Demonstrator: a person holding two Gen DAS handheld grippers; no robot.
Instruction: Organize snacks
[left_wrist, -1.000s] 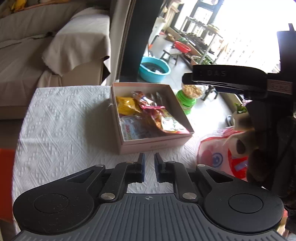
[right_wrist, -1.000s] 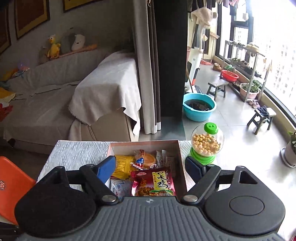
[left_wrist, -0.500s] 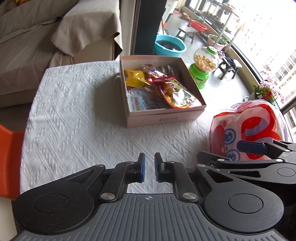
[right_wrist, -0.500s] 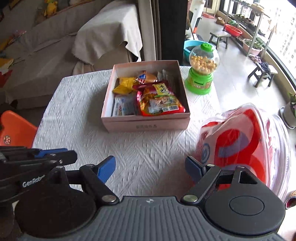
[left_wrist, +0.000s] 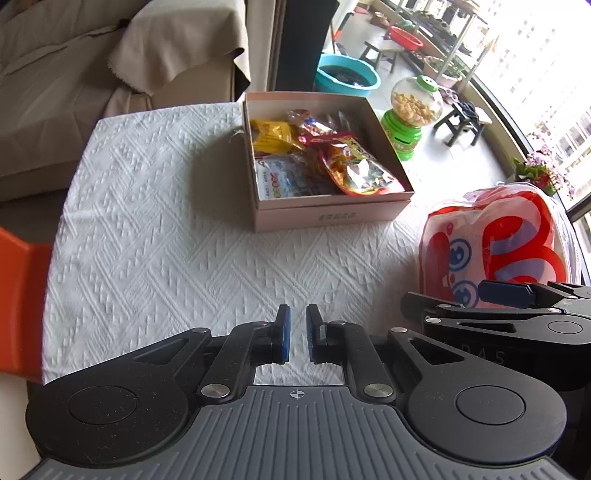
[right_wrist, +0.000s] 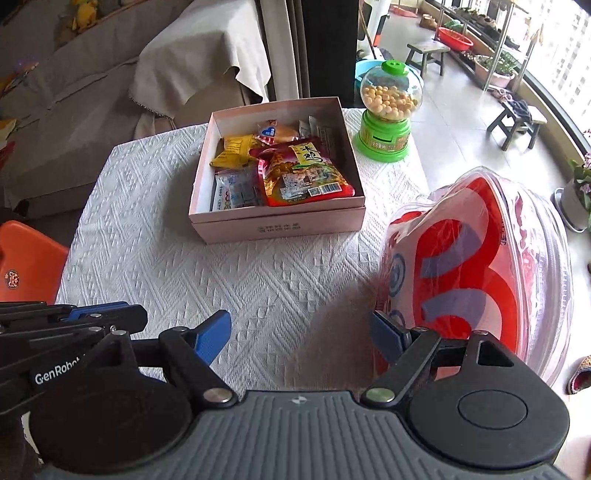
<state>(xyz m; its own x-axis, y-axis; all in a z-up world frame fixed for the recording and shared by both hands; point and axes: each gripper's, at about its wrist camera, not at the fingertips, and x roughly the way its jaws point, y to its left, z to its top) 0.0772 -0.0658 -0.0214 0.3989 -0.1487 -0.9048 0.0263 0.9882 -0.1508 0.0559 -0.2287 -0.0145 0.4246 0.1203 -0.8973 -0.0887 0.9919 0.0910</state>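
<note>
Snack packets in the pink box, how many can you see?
5 at least: yellow packet, round bun packet, big red bag, blue-white packet, and clear sachets along the far wall. More may lie underneath.

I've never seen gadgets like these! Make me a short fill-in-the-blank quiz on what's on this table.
1. The snack packets lie inside a pink ____.
2. The candy dispenser beside it has a ____ base and cap.
3. The right gripper has its jaws ____.
4. The left gripper holds ____.

Missing words: box; green; open; nothing
</note>
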